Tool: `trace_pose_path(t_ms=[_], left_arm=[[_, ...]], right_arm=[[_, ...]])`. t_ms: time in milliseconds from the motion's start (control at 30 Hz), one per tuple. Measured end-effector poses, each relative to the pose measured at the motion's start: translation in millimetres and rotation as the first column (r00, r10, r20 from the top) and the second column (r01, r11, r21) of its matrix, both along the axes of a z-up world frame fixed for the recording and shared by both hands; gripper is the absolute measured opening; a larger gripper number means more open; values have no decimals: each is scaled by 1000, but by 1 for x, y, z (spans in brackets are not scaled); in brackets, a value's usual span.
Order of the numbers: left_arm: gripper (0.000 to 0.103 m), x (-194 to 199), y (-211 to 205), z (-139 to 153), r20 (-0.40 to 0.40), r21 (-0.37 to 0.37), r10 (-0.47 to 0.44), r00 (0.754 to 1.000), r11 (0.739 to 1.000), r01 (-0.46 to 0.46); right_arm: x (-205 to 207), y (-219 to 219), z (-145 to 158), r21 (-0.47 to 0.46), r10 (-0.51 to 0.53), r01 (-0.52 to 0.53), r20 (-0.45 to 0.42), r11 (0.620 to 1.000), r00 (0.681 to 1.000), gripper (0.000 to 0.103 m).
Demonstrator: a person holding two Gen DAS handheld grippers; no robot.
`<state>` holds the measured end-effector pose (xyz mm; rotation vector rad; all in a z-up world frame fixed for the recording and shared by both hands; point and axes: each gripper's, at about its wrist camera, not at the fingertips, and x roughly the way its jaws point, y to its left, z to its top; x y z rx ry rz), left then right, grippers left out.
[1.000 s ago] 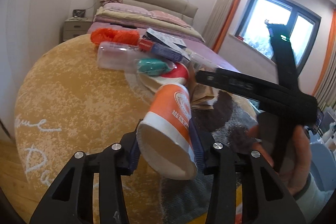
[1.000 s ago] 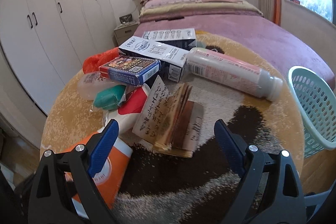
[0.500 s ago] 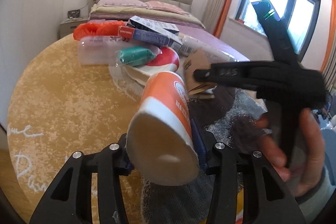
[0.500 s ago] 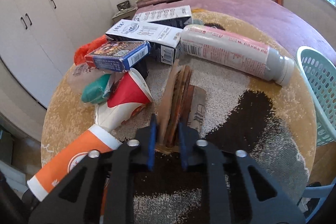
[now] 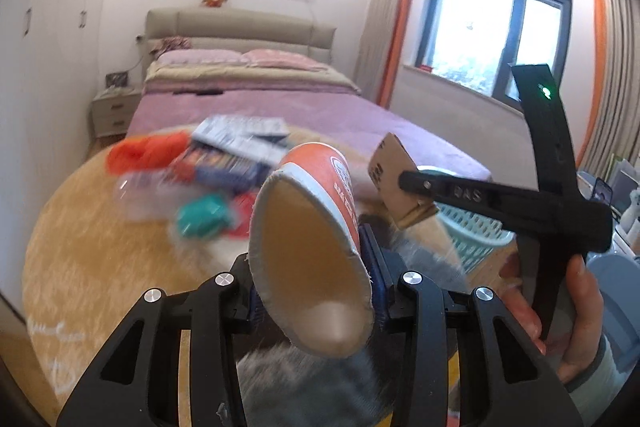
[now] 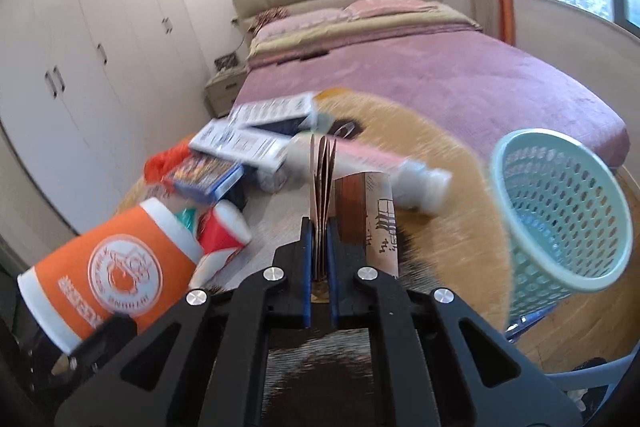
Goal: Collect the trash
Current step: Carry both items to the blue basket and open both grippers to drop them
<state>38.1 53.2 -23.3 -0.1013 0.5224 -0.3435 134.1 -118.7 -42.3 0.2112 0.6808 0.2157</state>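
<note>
bedroom setting: a bed (image 6: 420,75) stands behind a round rug-covered surface (image 6: 452,187) that carries a pile of litter, with white wardrobes (image 6: 80,67) along the left wall.

right gripper (image 6: 319,263): the fingers stand narrow, closed on a folded brown paper bag (image 6: 322,183). the bag is held by its lower edge and stands on edge, with its long axis pointing forward along the fingers. it appears lifted clear of the pile.

left gripper (image 5: 316,287): the fingers are clamped on an orange paper cup (image 5: 316,227), which lies tilted between them. the open mouth faces the camera and the base points away toward the pile. in the right wrist view the same cup sits low at the left.

target: a mint mesh basket (image 6: 560,215) stands at the right edge of the surface, with its opening tipped toward the camera. it lies to the right of the right gripper and near it. the left gripper is farther away, with the right gripper between it and the basket.

judgement: the right gripper is the better placed to deliver first. the coming move calls for a swing to the right until the bag hangs over the rim, then release. the bag is long, so it could catch the rim if it enters flat.

remaining on the surface: boxes (image 6: 240,143), a white bottle (image 6: 400,175), a red cup (image 6: 222,231), and an orange item too blurred to identify.
</note>
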Motion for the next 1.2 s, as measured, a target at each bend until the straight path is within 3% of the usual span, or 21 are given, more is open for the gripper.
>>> trace_pose_path(t_ms=[233, 433, 767, 900, 967, 1000, 1067, 1100, 1200], left_arm=[[39, 58, -60, 12, 8, -23, -132, 991, 991, 132], [39, 116, -133, 14, -23, -5, -235, 972, 972, 235], [40, 201, -224, -42, -229, -64, -362, 904, 932, 357], [43, 205, -238, -57, -259, -15, -334, 906, 939, 342], [44, 199, -240, -56, -249, -4, -339, 907, 937, 349], [54, 195, -239, -55, -236, 0, -343, 909, 936, 353], [68, 187, -236, -47, -200, 3, -338, 920, 939, 345], [69, 183, -231, -42, -177, 4, -331, 927, 941, 337], [69, 172, -218, -26, -139, -8, -317, 938, 948, 319]], right_arm=[[7, -77, 11, 5, -132, 132, 22, 991, 991, 5], [25, -157, 0, 36, -267, 267, -19, 963, 964, 5], [46, -218, -61, 39, -359, 376, -217, 926, 908, 5], [42, -224, -77, 53, -359, 385, -265, 921, 895, 6], [40, -227, -81, 59, -357, 387, -277, 920, 892, 9], [41, -228, -81, 65, -354, 386, -279, 920, 893, 16], [40, -231, -77, 63, -367, 396, -267, 916, 891, 39], [37, -232, -73, 56, -382, 407, -248, 912, 890, 54], [30, -225, -59, 48, -378, 393, -193, 918, 905, 55]])
